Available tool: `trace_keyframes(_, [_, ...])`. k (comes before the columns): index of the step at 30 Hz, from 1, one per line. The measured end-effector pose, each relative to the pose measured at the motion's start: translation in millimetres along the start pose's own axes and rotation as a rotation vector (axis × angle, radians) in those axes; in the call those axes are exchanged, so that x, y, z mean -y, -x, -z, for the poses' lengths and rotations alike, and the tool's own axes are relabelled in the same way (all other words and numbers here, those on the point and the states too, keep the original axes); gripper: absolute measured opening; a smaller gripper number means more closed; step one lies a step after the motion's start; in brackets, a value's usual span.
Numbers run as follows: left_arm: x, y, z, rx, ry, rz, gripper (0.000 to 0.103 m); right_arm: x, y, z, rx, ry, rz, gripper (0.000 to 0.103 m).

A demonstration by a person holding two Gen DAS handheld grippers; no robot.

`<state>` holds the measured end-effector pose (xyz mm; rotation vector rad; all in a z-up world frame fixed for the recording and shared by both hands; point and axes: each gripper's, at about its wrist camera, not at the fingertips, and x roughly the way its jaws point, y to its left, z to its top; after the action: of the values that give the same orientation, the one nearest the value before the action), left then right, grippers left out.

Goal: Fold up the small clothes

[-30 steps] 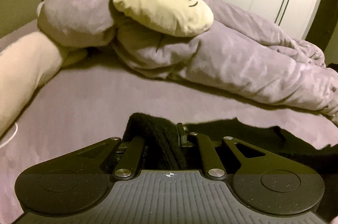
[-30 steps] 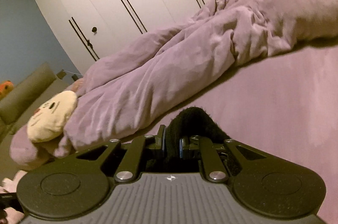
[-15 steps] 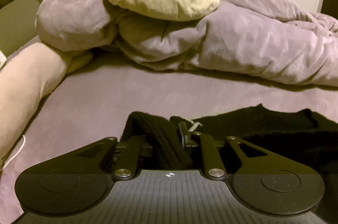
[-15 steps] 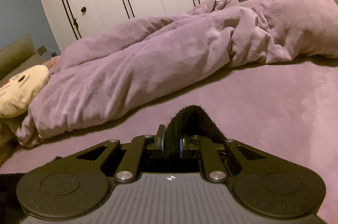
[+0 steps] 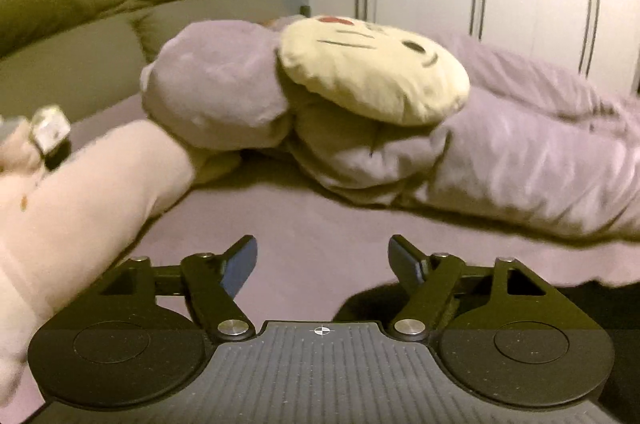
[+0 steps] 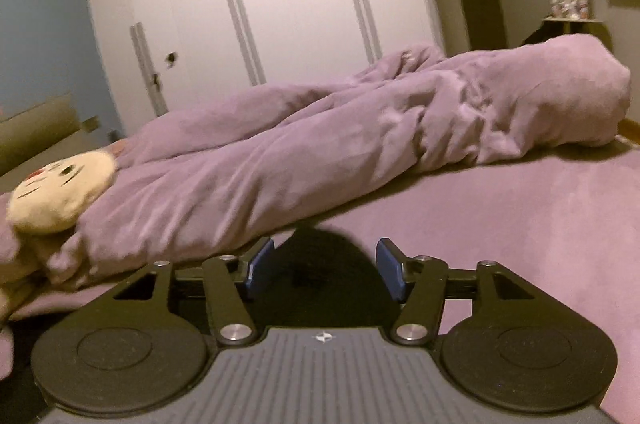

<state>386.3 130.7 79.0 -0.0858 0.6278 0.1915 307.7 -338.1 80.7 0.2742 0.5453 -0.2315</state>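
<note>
Black knit: the small garment (image 5: 372, 298) lies on the mauve bed cover (image 5: 320, 224), low and to the right of the left gripper (image 5: 322, 260) in the left wrist view — only a dark edge shows past the right-hand linkage
Left gripper: jaws spread wide, blue pads bare, nothing between them; the cloth sits below and right of the gap, apart from the pads as far as can be seen
Left-side clutter: a pale pink bolster (image 5: 80, 199) runs up the left edge, a lilac pillow (image 5: 216, 91) and a cream face cushion (image 5: 372, 71) beyond, well apart from the garment
Right gripper (image 6: 325, 264): jaws also open, holding nothing; a dark peak of the garment (image 6: 320, 256) rises straight ahead in the gap between the pads, just beyond them
Nearer hand: the right one, by my judgement — its fingers already straddle the fabric, while the left must shift rightward and down
Long axis: seems to run left to right across the bed between the two grippers, but this is a guess
Background right: rumpled purple duvet (image 6: 360, 143), white wardrobe (image 6: 280, 3)
Hidden: most of the garment sits under both gripper bodies; its outline, fold state and type cannot be told; both views are motion-blurred
</note>
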Motion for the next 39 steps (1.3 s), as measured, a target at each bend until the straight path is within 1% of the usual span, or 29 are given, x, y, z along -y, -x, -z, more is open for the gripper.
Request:
trace_keyframes(2, [-7.8,9.8,6.9,-0.022,0.028,0.038,0.081,-9.8,7.8,15.5,-0.046,0.041,-0.026,0.056])
trace_keyframes(4, [-11.8,19.3,24.6,-0.05,0.037,0.091,0.084,-21.7,11.6,32.4,-0.094,0.074,-0.06,0.055])
trace_keyframes(6, [-13.4,27.3,49.0,-0.093,0.041,0.121,0.084,-38.3,12.0,49.1,-0.145,0.115,-0.083,0.048])
trace_keyframes(7, [-14.0,29.4,62.1,-0.112,0.043,0.136,0.084,-48.0,10.7,56.5,-0.171,0.141,-0.104,0.039])
trace_keyframes(8, [-14.1,30.0,73.6,-0.133,0.039,0.147,0.084,-58.4,8.1,63.3,-0.196,0.166,-0.128,0.033])
trace_keyframes(10, [-16.4,28.8,93.3,-0.175,0.03,0.134,0.083,-78.2,2.3,74.2,-0.232,0.199,-0.163,0.033])
trace_keyframes(12, [-20.9,28.5,106.9,-0.202,0.045,0.122,0.083,-95.1,-3.8,83.4,-0.252,0.239,-0.181,0.031])
trace_keyframes(13, [-23.8,28.3,111.4,-0.213,0.057,0.126,0.083,-101.0,-8.2,87.3,-0.263,0.262,-0.186,0.028])
trace_keyframes(14, [-26.5,29.9,115.2,-0.225,0.07,0.133,0.083,-106.0,-13.0,91.9,-0.274,0.286,-0.18,0.025])
trace_keyframes(16, [-31.5,33.9,120.8,-0.238,0.082,0.143,0.083,-112.6,-24.8,103.4,-0.299,0.356,-0.137,0.025])
trace_keyframes(17, [-33.3,36.5,123.4,-0.233,0.082,0.143,0.083,-113.9,-29.5,107.2,-0.294,0.398,-0.104,0.021])
trace_keyframes(19, [-34.7,42.2,126.4,-0.221,0.055,0.134,0.083,-112.2,-37.2,107.9,-0.253,0.47,-0.049,0.021])
trace_keyframes(21, [-34.9,48.6,128.8,-0.199,0.027,0.119,0.083,-100.9,-44.7,97.8,-0.237,0.435,0.0,0.023])
trace_keyframes(22, [-35.4,51.2,129.3,-0.191,0.019,0.114,0.083,-93.6,-49.4,90.8,-0.226,0.416,0.065,0.016])
trace_keyframes(23, [-36.9,54.1,129.7,-0.184,0.017,0.11,0.083,-86.0,-54.3,83.8,-0.214,0.405,0.126,0.0])
trace_keyframes(24, [-38.5,57.9,130.1,-0.179,0.019,0.109,0.083,-75.6,-56.5,75.4,-0.223,0.363,0.129,0.0])
trace_keyframes(25, [-40.3,60.8,131.3,-0.176,0.019,0.111,0.083,-65.9,-54.4,67.3,-0.231,0.302,0.105,0.0])
trace_keyframes(26, [-41.8,63.5,132.7,-0.174,0.017,0.114,0.084,-57.8,-48.8,60.1,-0.221,0.256,0.089,0.0])
trace_keyframes(27, [-42.4,65.1,133.7,-0.171,0.015,0.114,0.084,-51.1,-42.1,54.7,-0.199,0.245,0.097,0.0])
trace_keyframes(28, [-42.3,67.0,135.6,-0.168,0.011,0.115,0.084,-46.6,-36.0,51.4,-0.176,0.255,0.123,0.005])
trace_keyframes(29, [-41.5,68.6,137.5,-0.165,0.007,0.117,0.084,-42.2,-31.5,48.6,-0.156,0.267,0.141,0.014])
trace_keyframes(30, [-39.3,69.8,139.5,-0.163,0.004,0.121,0.084,-35.4,-30.5,45.4,-0.151,0.277,0.137,0.02])
trace_keyframes(31, [-36.2,69.9,140.9,-0.165,-0.003,0.127,0.084,-31.3,-30.8,42.3,-0.152,0.285,0.14,0.032])
trace_keyframes(32, [-33.0,69.9,142.1,-0.166,-0.01,0.13,0.084,-27.4,-31.8,39.8,-0.149,0.293,0.154,0.037])
trace_keyframes(33, [-29.9,70.4,143.3,-0.164,-0.016,0.132,0.084,-24.5,-36.4,35.1,-0.148,0.302,0.168,0.039])
trace_keyframes(36, [-23.4,70.5,146.5,-0.165,-0.013,0.146,0.084,-17.9,-51.1,26.1,-0.146,0.314,0.207,0.048])
trace_keyframes(38, [-21.5,69.9,149.3,-0.173,-0.006,0.153,0.084,-16.8,-67.5,23.4,-0.152,0.334,0.248,0.056])
trace_keyframes(39, [-21.0,69.5,151.3,-0.179,-0.003,0.155,0.084,-16.0,-77.8,22.8,-0.163,0.339,0.266,0.057])
